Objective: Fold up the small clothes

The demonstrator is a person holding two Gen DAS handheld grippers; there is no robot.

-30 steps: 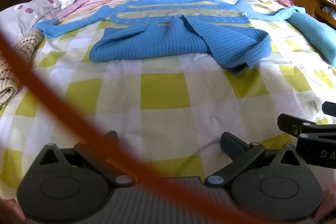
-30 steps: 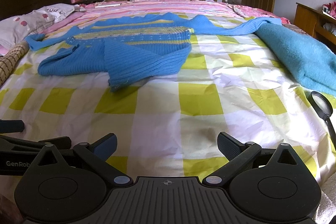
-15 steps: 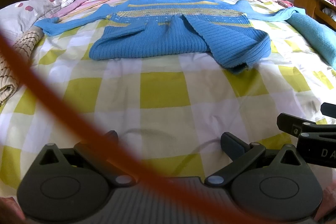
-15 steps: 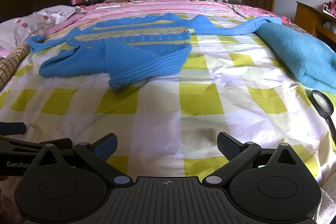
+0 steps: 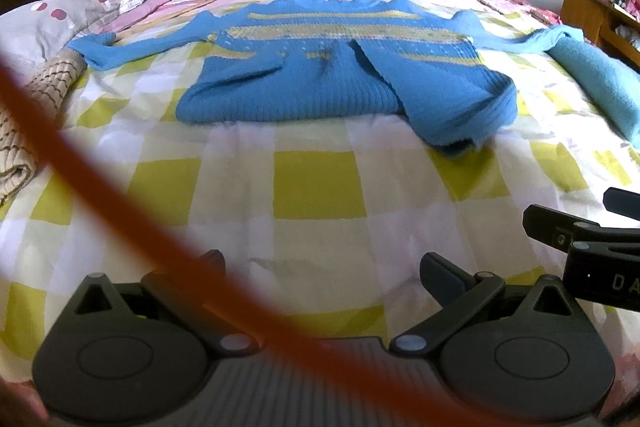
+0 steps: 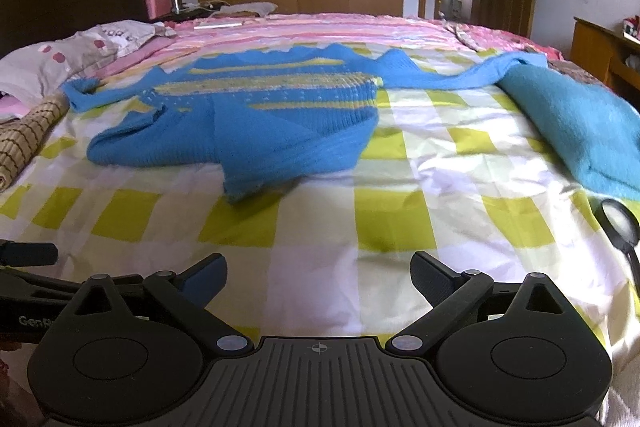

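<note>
Yellow-and-white checked bedding spreads ahead of both grippers. Well beyond the left gripper, straight ahead, lies the blue knit sweater, sleeves spread wide, one lower corner turned over. From the right gripper it sits ahead and to the left. Both grippers hover with jaws wide apart, holding nothing. A magnifying glass lies to the right gripper's right, near a turquoise blanket.

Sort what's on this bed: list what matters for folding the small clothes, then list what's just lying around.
For the job:
blue sweater
left gripper, open
right gripper, open

Just lying about:
teal blanket
magnifying glass
rolled woven mat
pillow
orange cable
checked bedsheet
</note>
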